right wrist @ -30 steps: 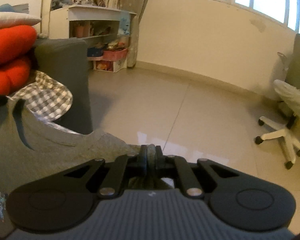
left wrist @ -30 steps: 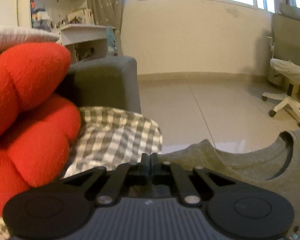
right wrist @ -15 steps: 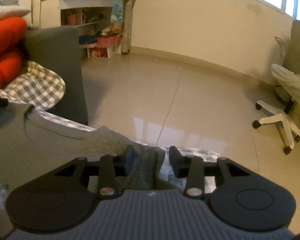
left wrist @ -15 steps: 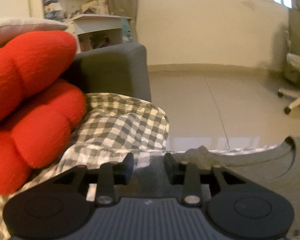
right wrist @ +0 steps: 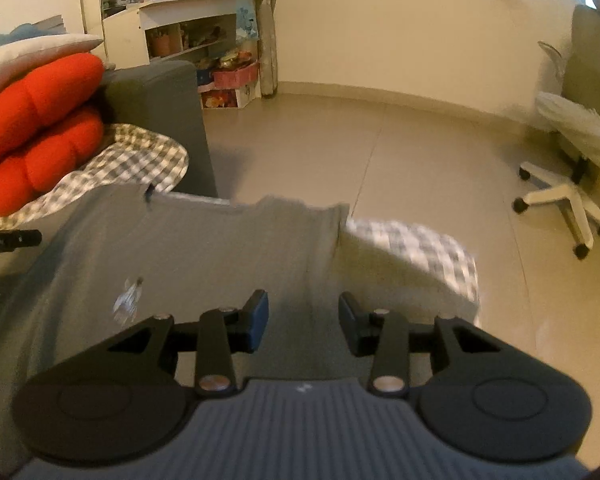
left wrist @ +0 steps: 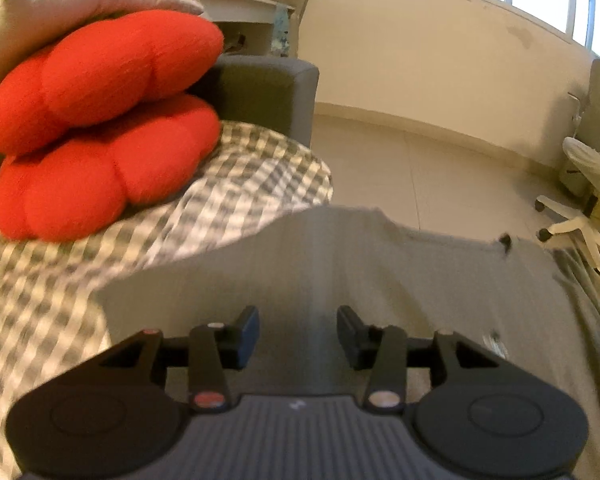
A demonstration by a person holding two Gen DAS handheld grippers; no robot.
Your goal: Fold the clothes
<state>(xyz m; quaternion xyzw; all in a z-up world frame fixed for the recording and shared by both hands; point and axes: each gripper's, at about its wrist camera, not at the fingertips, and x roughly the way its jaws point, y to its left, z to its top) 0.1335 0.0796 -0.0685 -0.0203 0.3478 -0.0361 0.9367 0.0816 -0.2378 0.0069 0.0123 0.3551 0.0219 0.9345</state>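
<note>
A grey T-shirt point(left wrist: 380, 280) lies spread flat on a grey-and-white checked cover point(left wrist: 40, 300). My left gripper point(left wrist: 298, 334) hovers over the shirt's near left part. Its jaws are opening, and there is no cloth between the pads. In the right wrist view the same shirt point(right wrist: 204, 256) fills the lower left, with a small print on it. My right gripper point(right wrist: 303, 322) stands open above the shirt's right side, holding nothing. A black fingertip of the left gripper point(right wrist: 12, 238) shows at the left edge of that view.
Two red cushions point(left wrist: 100, 120) are stacked under a pale pillow at the left, against a dark grey sofa arm point(left wrist: 268, 92). Beyond the cover's edge point(right wrist: 412, 248) lies a tiled floor. A white office chair point(right wrist: 568, 160) stands at the right and a white shelf point(right wrist: 196, 28) at the far wall.
Both grippers were shut on the shirt's far edge a second ago. They have opened, let the cloth go and drawn back over the shirt, which now lies flat.
</note>
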